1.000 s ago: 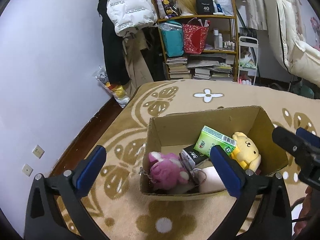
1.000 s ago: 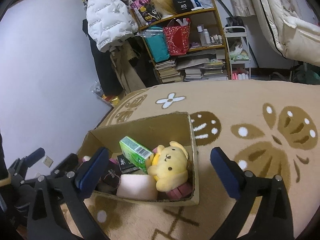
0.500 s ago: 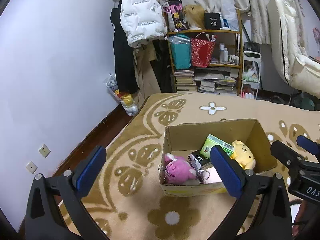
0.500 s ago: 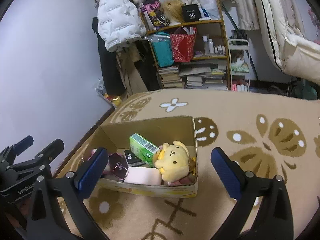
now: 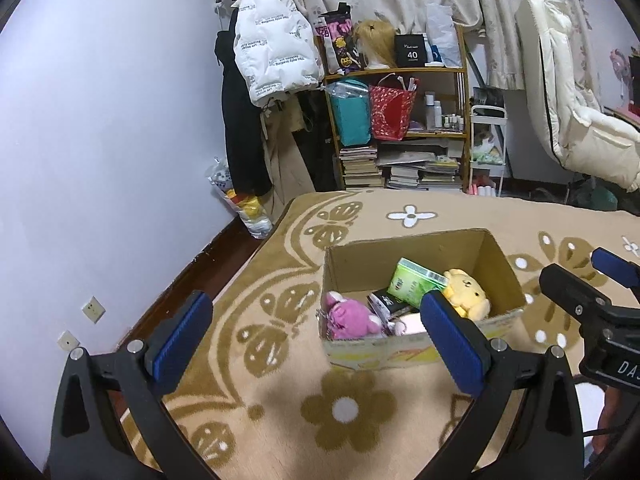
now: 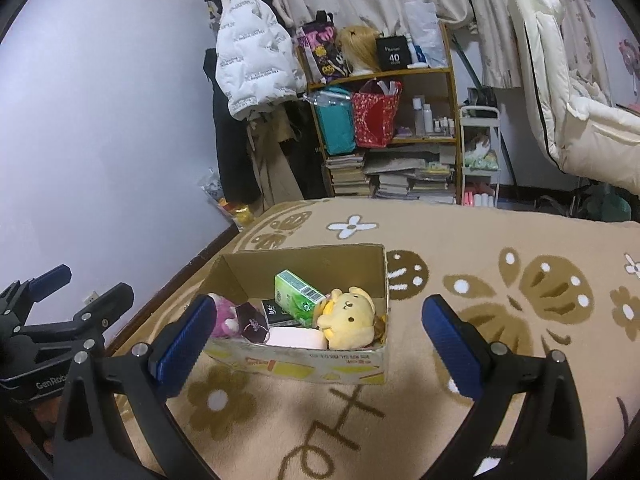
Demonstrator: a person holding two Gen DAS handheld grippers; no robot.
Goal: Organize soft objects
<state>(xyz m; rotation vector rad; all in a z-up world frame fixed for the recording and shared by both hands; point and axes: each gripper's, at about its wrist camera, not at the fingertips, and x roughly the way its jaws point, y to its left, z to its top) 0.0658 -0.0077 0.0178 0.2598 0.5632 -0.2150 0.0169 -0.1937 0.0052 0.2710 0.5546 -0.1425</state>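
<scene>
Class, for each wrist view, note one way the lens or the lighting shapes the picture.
Left wrist view: fisheye bends the bookshelf, with black corners framing the picture. Right wrist view: the cardboard box throws a soft shadow on the carpet; the purple wall looks evenly lit.

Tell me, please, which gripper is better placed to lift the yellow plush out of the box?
Probably the right gripper: the yellow plush lies almost between its open jaws, at the cardboard box's near right corner. From the left gripper, also open and empty, the plush sits far right, partly behind a finger.
</scene>
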